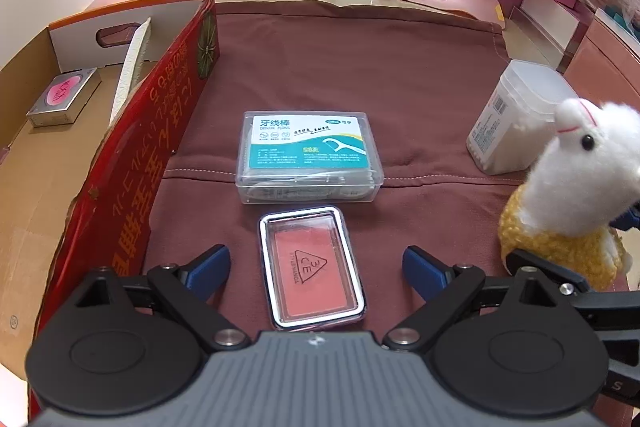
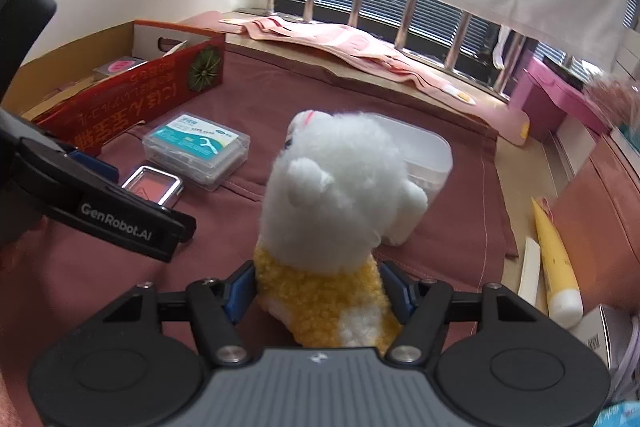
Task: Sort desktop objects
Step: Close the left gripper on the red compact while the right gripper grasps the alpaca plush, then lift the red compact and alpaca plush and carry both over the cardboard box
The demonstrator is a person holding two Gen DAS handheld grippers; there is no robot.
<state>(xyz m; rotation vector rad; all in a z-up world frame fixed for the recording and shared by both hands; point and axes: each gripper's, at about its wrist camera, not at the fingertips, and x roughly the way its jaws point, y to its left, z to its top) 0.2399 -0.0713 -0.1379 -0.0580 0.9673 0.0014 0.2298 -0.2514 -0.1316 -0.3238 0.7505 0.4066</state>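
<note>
Left hand-held gripper (image 1: 316, 267): released, jaws wide either side of the blush compact (image 1: 312, 267), pads clear of it.
Compact: flat on the bench (image 1: 360, 67), long axis running near to far, between the jaws.
Right hand-held gripper (image 2: 318, 293): pads pressed into the plush toy (image 2: 332, 195)'s yellow body, grasping it.
Cardboard box (image 1: 48, 155): left of the compact, its red wall between.
Open room: dental floss box (image 1: 308, 155) just beyond the compact; clear cloth to the right.
</note>
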